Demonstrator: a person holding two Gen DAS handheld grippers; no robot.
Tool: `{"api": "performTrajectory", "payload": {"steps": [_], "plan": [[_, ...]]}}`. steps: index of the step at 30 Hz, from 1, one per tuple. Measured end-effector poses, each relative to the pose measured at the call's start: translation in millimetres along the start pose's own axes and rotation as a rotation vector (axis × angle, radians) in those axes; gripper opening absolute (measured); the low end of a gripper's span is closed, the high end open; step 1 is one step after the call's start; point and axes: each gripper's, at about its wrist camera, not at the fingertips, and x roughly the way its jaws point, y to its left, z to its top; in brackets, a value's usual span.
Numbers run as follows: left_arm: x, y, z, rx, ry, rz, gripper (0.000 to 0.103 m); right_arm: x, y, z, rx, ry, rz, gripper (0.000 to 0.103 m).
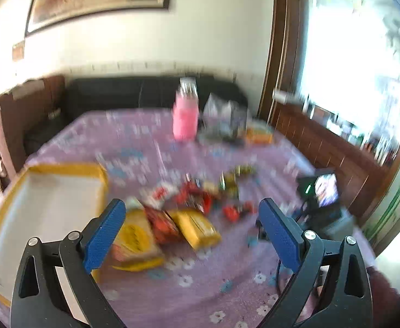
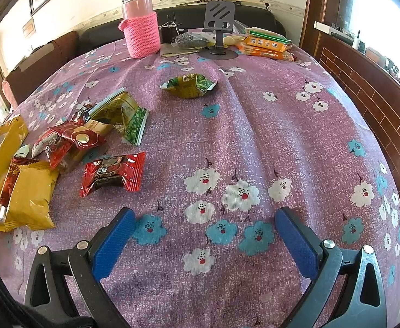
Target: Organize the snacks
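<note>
Both grippers, left gripper (image 1: 191,224) and right gripper (image 2: 205,235), are spread wide with nothing held. Your snack packets (image 2: 63,147) sit heaped just beside the yellow-rimmed box (image 1: 44,207). Careful: they overlap, so you could pinch two or crush one.

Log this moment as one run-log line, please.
left tool: open, empty | right tool: open, empty | snacks: loose on tablecloth | box: empty
</note>
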Motion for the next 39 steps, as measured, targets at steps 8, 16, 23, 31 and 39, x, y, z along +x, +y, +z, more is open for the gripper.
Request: {"api": "performTrajectory", "payload": {"steps": [8, 16, 23, 31, 39], "plan": [[-47, 122, 13, -0.071, -0.070, 0.114, 0.103, 0, 0, 0, 0.001, 0.000, 0.003, 0.103], [-45, 165, -11, -0.088, -0.001, 0.170, 0.103, 0, 0, 0, 0.002, 0.000, -0.001, 0.103], [-21, 132, -31, -0.075, 0.051, 0.197, 0.103, 0, 1, 1, 0.003, 0.001, -0.007, 0.103], [67, 121, -30, 0.020, 0.250, 0.307, 0.103, 0, 1, 1, 0.003, 0.001, -0.007, 0.103], [108, 119, -37, 0.076, 0.409, 0.437, 0.103, 0, 0, 1, 0.003, 0.001, -0.007, 0.103]]}}
